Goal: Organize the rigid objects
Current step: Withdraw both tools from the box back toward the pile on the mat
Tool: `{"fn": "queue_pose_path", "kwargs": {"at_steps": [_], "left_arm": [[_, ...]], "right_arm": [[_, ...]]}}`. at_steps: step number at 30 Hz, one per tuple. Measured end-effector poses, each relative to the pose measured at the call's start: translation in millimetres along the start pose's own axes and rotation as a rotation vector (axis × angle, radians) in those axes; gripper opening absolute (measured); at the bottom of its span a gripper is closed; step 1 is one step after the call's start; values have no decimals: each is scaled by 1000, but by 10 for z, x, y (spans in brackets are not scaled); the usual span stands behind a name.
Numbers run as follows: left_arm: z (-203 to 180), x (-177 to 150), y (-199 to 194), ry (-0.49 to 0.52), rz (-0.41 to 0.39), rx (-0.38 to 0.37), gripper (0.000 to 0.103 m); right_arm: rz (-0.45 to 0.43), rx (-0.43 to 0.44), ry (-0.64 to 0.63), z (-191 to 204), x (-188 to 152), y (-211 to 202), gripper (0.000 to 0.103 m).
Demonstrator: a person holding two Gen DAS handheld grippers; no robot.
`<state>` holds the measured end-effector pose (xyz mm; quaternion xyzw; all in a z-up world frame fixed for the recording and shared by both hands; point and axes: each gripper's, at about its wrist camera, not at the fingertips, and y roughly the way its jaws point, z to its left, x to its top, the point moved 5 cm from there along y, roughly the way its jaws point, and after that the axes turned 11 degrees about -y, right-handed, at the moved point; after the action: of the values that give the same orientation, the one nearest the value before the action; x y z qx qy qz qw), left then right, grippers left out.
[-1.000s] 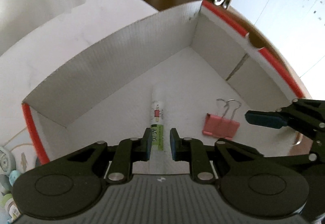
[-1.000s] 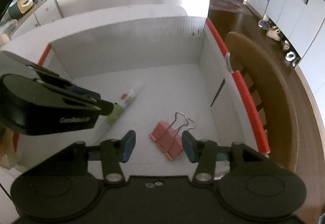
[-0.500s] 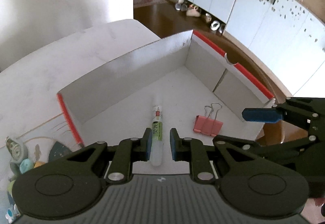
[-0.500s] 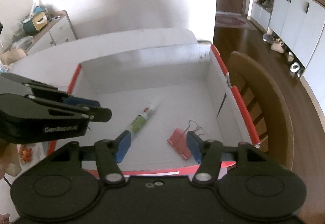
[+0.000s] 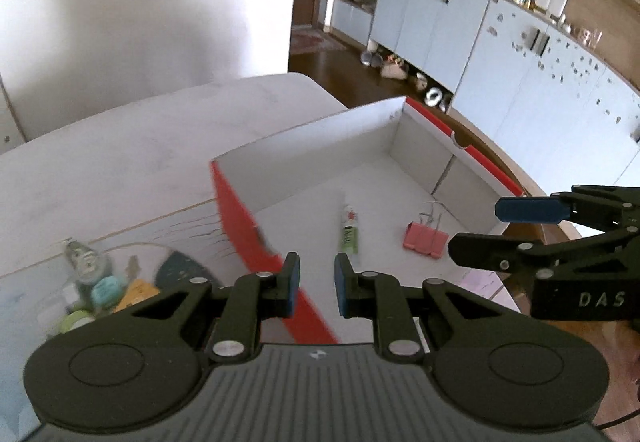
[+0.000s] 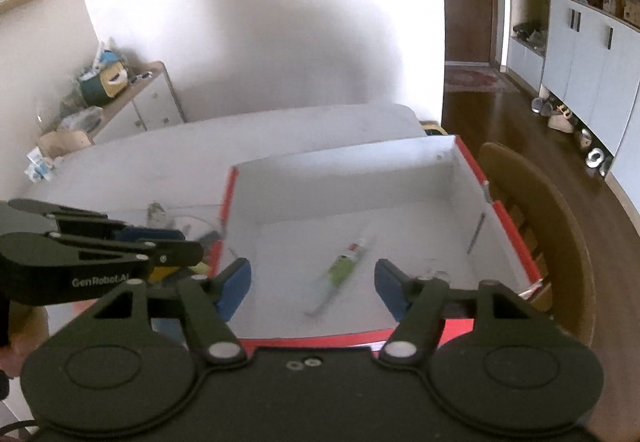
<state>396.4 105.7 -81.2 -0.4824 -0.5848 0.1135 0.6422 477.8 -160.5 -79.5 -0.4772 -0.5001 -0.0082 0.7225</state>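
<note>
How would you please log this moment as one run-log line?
left gripper: shut, empty | right gripper: opening, empty | box: holds tube and pink binder clip, apart | both grippers above box's near edge

- White cardboard box (image 5: 320, 145) with red outer walls
- Pink binder clip (image 5: 425, 240)
- Green-and-white labelled tube (image 5: 349, 230), red mark
- Blue gripper pads (image 6: 234, 288)
- Brown wooden chair (image 6: 560, 234)

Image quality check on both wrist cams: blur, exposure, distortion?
Left wrist: strong fisheye bend, motion smear on the red box edge, clutter soft. Right wrist: wall blown out and hazy, green tube streaked with motion blur, binder clip hidden behind a finger.
</note>
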Motion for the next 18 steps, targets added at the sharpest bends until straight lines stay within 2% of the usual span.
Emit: {"fn": "queue_pose_path", "kwargs": {"at_steps": [8, 18], "left_arm": [[515, -206, -372, -22, -43, -8, 18], [1196, -433, -747, -42, -89, -6, 18]], "right_arm": [[-41, 27, -24, 594, -23, -5, 77], [-41, 46, -14, 1253, -132, 90, 86]]}}
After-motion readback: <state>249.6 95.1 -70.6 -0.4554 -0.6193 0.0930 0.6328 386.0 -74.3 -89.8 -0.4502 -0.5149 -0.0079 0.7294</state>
